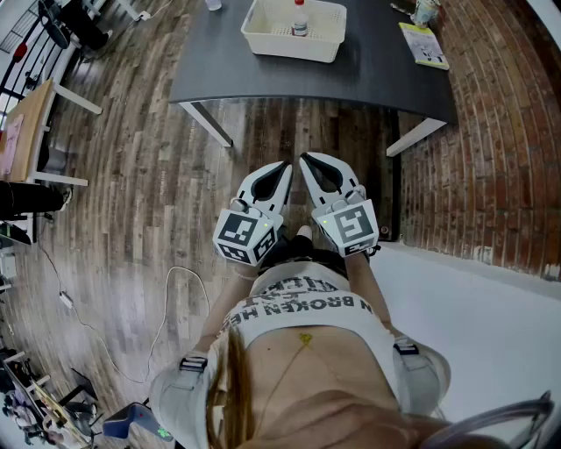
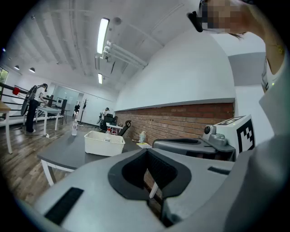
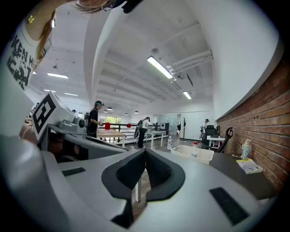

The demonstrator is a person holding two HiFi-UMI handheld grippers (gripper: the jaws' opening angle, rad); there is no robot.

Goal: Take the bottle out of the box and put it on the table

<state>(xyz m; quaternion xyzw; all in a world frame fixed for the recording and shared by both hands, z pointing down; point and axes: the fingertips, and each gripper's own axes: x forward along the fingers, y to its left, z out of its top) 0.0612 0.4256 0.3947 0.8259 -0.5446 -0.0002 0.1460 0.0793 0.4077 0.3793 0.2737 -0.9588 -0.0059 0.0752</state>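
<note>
A white box (image 1: 294, 35) stands on the dark table (image 1: 228, 61) far ahead of me, and a small bottle (image 1: 300, 17) with a red cap stands upright inside it. The left gripper view shows the box (image 2: 104, 144) and bottle (image 2: 108, 134) at mid-left. In the right gripper view the box (image 3: 192, 154) and bottle (image 3: 194, 150) are at right of centre. My left gripper (image 1: 284, 166) and right gripper (image 1: 305, 159) are held side by side close to my body, over the wooden floor, well short of the table. Both are shut, tips touching, with nothing between them.
A yellow booklet (image 1: 423, 44) and a small container (image 1: 425, 10) lie at the table's right end beside a brick wall (image 1: 500, 131). A second bottle (image 3: 169, 142) stands on the table beyond the box. A cable (image 1: 166, 289) trails on the floor at left.
</note>
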